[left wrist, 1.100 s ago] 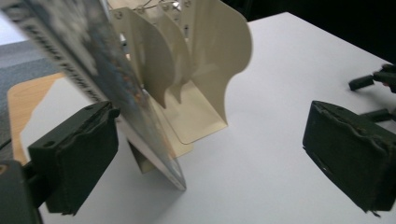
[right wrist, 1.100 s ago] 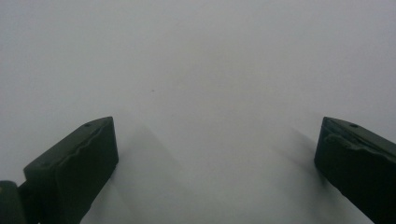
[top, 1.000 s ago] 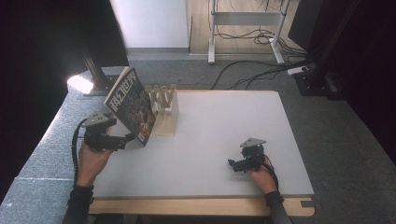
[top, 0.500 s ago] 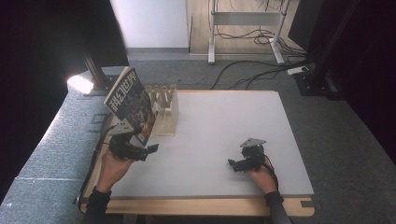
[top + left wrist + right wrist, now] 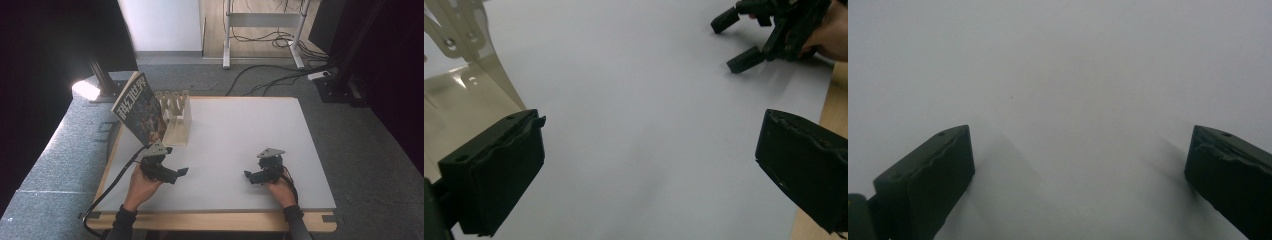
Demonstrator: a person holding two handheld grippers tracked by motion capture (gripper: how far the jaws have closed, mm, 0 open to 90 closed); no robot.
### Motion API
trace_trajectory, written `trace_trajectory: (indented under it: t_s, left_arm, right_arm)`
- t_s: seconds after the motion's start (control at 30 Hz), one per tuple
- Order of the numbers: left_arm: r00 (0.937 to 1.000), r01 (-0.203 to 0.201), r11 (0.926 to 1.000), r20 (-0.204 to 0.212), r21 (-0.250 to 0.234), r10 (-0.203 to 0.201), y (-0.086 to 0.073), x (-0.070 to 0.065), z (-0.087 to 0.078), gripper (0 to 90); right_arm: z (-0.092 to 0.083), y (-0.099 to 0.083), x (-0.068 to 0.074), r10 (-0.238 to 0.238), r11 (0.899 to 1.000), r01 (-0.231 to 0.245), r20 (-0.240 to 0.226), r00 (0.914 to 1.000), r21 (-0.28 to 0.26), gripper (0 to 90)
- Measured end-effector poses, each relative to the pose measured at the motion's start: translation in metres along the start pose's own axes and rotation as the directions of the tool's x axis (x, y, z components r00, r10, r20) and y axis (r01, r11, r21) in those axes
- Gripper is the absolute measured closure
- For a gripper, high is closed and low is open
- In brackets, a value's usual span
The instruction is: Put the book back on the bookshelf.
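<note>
Both tongs, left (image 5: 170, 172) and right (image 5: 256, 176), gape wide; magazine (image 5: 139, 107) leans just beyond left.

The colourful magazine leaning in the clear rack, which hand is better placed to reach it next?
Probably the left gripper: open and empty, it sits just below the colourful magazine and clear rack, while the right gripper rests far across the table.
</note>
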State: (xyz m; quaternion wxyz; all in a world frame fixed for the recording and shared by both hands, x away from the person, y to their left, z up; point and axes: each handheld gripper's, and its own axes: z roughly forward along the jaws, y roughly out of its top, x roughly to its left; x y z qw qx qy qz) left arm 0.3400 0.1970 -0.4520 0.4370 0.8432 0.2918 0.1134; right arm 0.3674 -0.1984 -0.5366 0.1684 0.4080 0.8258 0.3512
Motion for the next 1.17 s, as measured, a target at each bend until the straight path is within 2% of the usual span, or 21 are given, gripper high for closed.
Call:
trace_trajectory:
  t_s: [0.27,0.4,0.63,0.67,0.77,0.83,0.87,0.9,0.97,1.17]
  left_arm:
    - [0.9999,0.01,0.9985,-0.001,0.054,-0.01,-0.027,0.004,0.019,0.0]
    - [0.9997,0.023,0.9989,0.012,0.041,-0.023,-0.041,0.005,0.025,0.0]
    - [0.9993,0.035,0.9925,-0.02,0.117,-0.033,-0.062,0.007,0.038,0.0]
    - [0.9989,0.041,0.9889,-0.03,0.143,-0.037,-0.063,0.007,0.04,0.0]
    - [0.9979,0.045,0.9887,-0.053,0.143,-0.038,-0.063,0.006,0.04,0.0]
    - [0.9966,0.072,0.9817,-0.051,0.176,-0.064,-0.064,0.008,0.041,0.0]
    - [0.9966,0.072,0.9817,-0.053,0.176,-0.064,-0.064,0.008,0.041,0.0]
    - [0.9966,0.064,0.981,-0.063,0.183,-0.053,-0.064,0.006,0.041,0.0]
    - [0.995,0.022,0.9771,-0.1,0.212,-0.001,-0.063,0.0,0.045,0.0]
    - [0.9947,0.026,0.9773,-0.102,0.21,-0.005,-0.063,0.0,0.044,0.0]
  right_arm:
    - [0.0,0.0,0.0,0.0,1.0,0.0,0.0,1.0,0.0,0.0]
    - [0.0,0.0,0.0,-0.001,1.0,0.001,0.0,1.0,0.0,0.0]
    - [0.0,0.0,0.0,-0.001,1.0,0.001,0.0,1.0,0.0,0.0]
    - [0.0,0.0,0.0,-0.001,1.0,0.001,0.0,1.0,0.0,0.0]
    - [0.0,0.0,0.0,-0.001,1.0,0.001,0.001,1.0,-0.001,0.0]
    - [0.0,0.0,0.0,-0.001,1.0,0.001,0.0,1.0,-0.001,0.0]
    - [0.0,0.0,0.0,-0.001,1.0,0.001,0.001,1.0,-0.001,0.0]
    - [0.0,0.0,0.0,-0.001,1.0,0.001,0.001,1.0,-0.001,0.0]
    - [0.0,0.0,0.0,-0.001,1.0,0.001,0.001,1.0,-0.001,0.0]
    - [0.0,-0.001,0.0,0.0,1.0,0.0,0.002,1.0,-0.003,0.0]
